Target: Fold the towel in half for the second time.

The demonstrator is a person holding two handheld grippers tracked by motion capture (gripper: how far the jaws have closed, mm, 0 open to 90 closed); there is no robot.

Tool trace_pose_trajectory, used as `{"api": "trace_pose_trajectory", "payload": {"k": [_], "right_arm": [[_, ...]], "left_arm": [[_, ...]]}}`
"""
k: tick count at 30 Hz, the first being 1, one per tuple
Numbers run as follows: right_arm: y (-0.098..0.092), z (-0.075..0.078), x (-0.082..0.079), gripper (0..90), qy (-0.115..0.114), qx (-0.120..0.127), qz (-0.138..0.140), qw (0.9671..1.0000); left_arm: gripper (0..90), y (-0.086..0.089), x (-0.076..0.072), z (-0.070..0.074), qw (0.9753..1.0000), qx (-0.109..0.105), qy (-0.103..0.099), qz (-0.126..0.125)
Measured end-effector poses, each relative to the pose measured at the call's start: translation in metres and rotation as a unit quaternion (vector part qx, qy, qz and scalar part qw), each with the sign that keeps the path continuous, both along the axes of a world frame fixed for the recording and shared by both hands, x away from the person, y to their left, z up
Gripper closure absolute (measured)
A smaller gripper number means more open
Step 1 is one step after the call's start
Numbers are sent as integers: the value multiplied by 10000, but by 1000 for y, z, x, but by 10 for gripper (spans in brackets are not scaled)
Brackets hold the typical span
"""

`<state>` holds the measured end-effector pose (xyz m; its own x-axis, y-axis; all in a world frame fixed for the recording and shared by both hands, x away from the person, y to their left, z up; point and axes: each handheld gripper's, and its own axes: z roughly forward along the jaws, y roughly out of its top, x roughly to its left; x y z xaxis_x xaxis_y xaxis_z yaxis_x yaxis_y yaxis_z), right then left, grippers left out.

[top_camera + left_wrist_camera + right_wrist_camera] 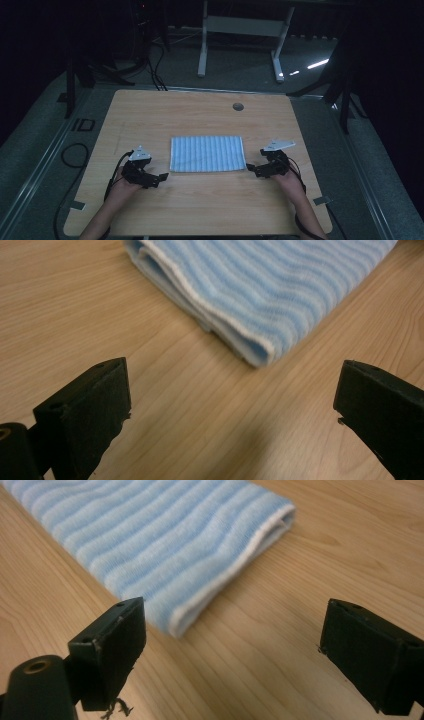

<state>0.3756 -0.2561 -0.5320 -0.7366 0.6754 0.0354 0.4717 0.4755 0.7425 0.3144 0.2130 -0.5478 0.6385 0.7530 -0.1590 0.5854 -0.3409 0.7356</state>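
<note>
A folded blue-and-white striped cloth (207, 153) lies flat in the middle of the wooden table (200, 115). My left gripper (161, 178) rests low on the table just off the cloth's near left corner, jaws wide apart and empty. In the left gripper view that folded corner (260, 300) lies a short way ahead of the left gripper (232, 405). My right gripper (251, 171) sits at the near right corner, also open. In the right gripper view the cloth's corner (165, 545) reaches close to the left of the two fingers (112, 647), not between them as far as I can tell.
A round grey cable port (238, 106) sits in the table near its far edge. Beyond the table stand a white desk frame (242, 30) and dark stands with cables on the floor. Bare wood surrounds the cloth on all sides.
</note>
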Motion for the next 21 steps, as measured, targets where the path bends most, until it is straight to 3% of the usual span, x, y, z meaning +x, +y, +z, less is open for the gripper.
{"api": "trace_pose_trajectory", "payload": {"k": [6, 16, 21], "right_arm": [[-15, -2, -5, 109, 59, 25, -137, 9999], [-42, -3, -13, 109, 22, 20, -449, 9990], [-57, -6, -18, 109, -43, 15, -642, 9979]], "left_arm": [[17, 12, -7, 1, 9998, 18, -67, 211], [17, 36, -18, -5, 9987, 20, 115, 494], [17, 45, -25, -9, 9980, 11, 101, 627]]}}
